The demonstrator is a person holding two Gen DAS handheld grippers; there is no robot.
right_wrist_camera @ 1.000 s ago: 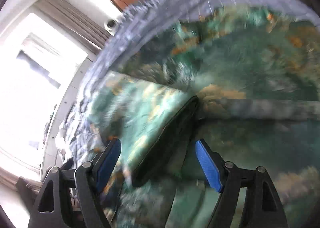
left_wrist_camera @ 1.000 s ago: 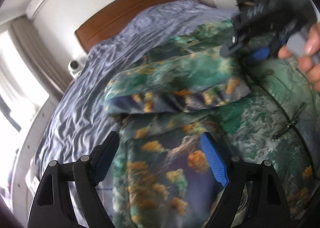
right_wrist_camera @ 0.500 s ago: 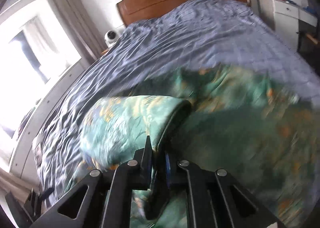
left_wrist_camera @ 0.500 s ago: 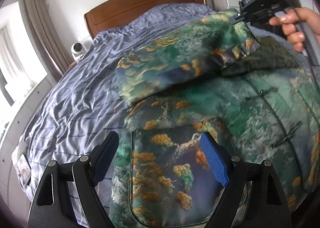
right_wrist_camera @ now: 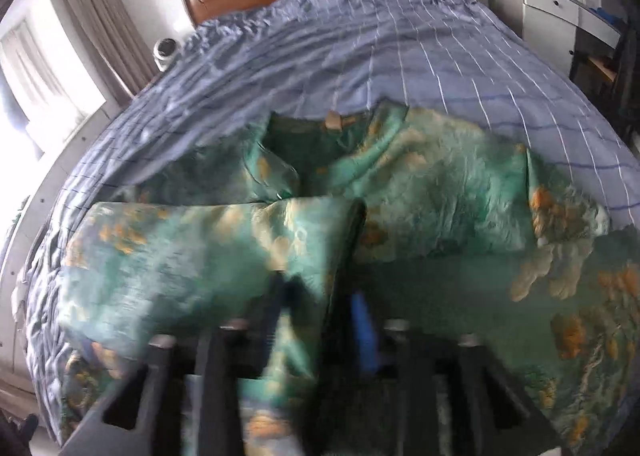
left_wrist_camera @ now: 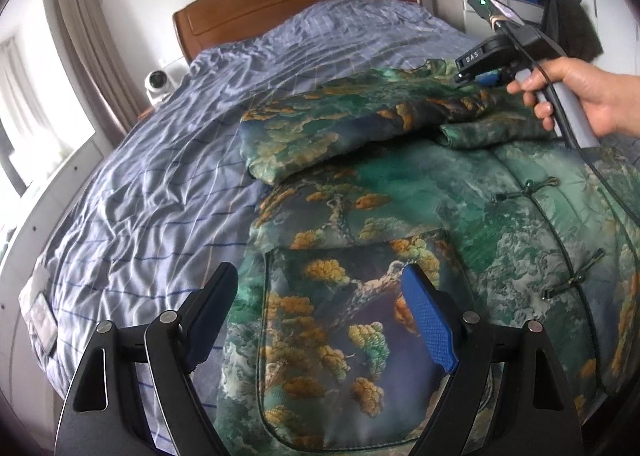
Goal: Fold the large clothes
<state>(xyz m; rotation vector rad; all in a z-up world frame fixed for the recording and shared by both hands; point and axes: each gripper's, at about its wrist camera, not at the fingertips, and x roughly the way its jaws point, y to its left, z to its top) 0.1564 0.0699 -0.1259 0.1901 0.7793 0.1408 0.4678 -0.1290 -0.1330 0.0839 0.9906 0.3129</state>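
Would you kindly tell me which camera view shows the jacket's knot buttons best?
The left wrist view: it is sharp, and the knot buttons show clearly down the front of the jacket. The right wrist view is blurred and looks over the folded sleeve and collar end, so no buttons can be made out there.

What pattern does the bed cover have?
Blue-grey bed cover with thin stripes forming a check; clearest in the right wrist view.
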